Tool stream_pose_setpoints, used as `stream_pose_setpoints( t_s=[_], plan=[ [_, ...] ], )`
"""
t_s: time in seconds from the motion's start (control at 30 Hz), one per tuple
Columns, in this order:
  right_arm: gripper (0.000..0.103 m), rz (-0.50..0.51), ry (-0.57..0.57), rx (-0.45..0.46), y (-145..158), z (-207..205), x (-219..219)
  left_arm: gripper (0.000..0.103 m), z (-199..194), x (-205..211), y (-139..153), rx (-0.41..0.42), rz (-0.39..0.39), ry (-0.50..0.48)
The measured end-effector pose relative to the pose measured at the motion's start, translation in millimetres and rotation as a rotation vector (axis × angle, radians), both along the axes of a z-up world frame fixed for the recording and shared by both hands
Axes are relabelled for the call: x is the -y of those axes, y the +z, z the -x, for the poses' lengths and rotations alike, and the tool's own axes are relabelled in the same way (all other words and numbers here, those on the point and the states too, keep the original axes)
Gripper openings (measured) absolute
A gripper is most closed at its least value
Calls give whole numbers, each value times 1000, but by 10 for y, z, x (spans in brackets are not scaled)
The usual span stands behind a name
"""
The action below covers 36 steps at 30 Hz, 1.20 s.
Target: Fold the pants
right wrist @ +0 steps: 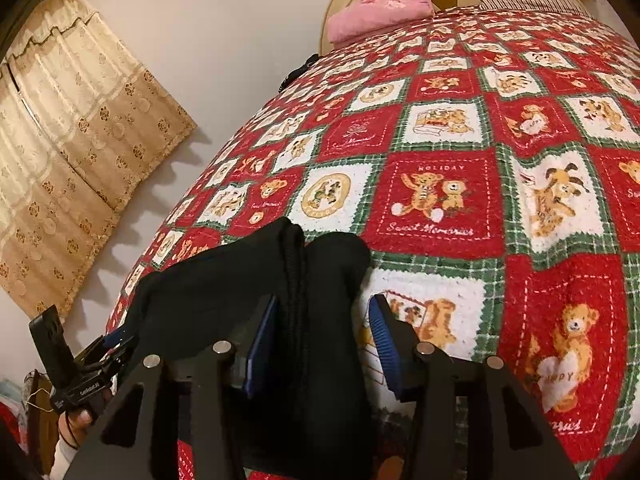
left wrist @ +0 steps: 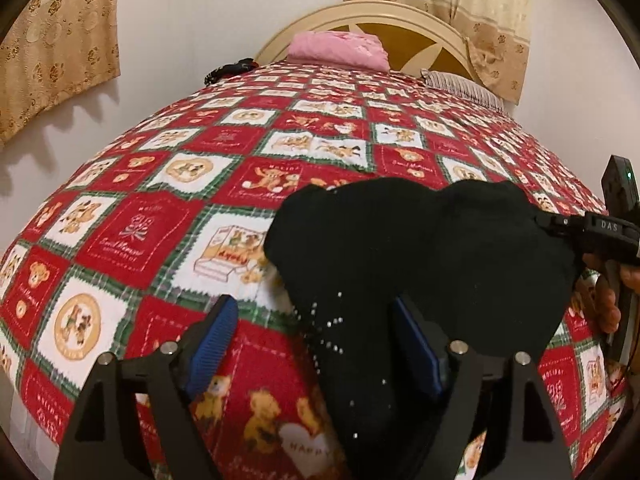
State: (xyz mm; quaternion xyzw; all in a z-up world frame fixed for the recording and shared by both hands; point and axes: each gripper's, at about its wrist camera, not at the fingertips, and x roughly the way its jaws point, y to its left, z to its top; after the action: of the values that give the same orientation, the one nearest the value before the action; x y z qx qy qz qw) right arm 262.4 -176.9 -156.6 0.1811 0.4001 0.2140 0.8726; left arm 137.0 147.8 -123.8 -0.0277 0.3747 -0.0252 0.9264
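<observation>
Pants lie bunched on the blanket, between your spread left claw and right claw; both hold nothing. Folding looks partly done; you must flatten it.

This is a bedroom in a home. Ahead of the jaws stretches a bed covered by a red, white and green quilt printed with teddy bears and the words "Holiday" and "Sweet Memories". Far beyond the jaws, at the bed's end, stands a rounded cream headboard with a folded pink cloth and a striped pillow before it. Gold flower-patterned curtains hang on the plain pale wall, to the left of the jaws and also above the headboard
</observation>
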Motion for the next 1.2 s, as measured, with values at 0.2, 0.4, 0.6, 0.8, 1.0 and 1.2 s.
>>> stream_pose_setpoints(
  t_s=[0.2, 0.4, 0.6, 0.8, 1.0, 1.2],
  plan=[
    [49, 38, -52, 18, 96, 134, 47, 81, 119, 29, 61, 14, -18, 5],
    [51, 39, -145, 58, 284, 439, 330, 81, 263, 92, 232, 54, -10, -4],
    [51, 48, -139, 134, 527, 805, 266, 81, 428, 196, 487, 115, 5, -14],
    [51, 96, -108, 229, 804, 1106, 20, 81, 611, 298, 679, 171, 8, -28],
    [63, 222, -126, 341, 1106, 1405, -227, 88, 776, 380, 861, 238, -17, -21],
    [64, 276, -105, 448, 1373, 1774, -441, 96, 983, 458, 1037, 316, -35, -28]
  ],
)
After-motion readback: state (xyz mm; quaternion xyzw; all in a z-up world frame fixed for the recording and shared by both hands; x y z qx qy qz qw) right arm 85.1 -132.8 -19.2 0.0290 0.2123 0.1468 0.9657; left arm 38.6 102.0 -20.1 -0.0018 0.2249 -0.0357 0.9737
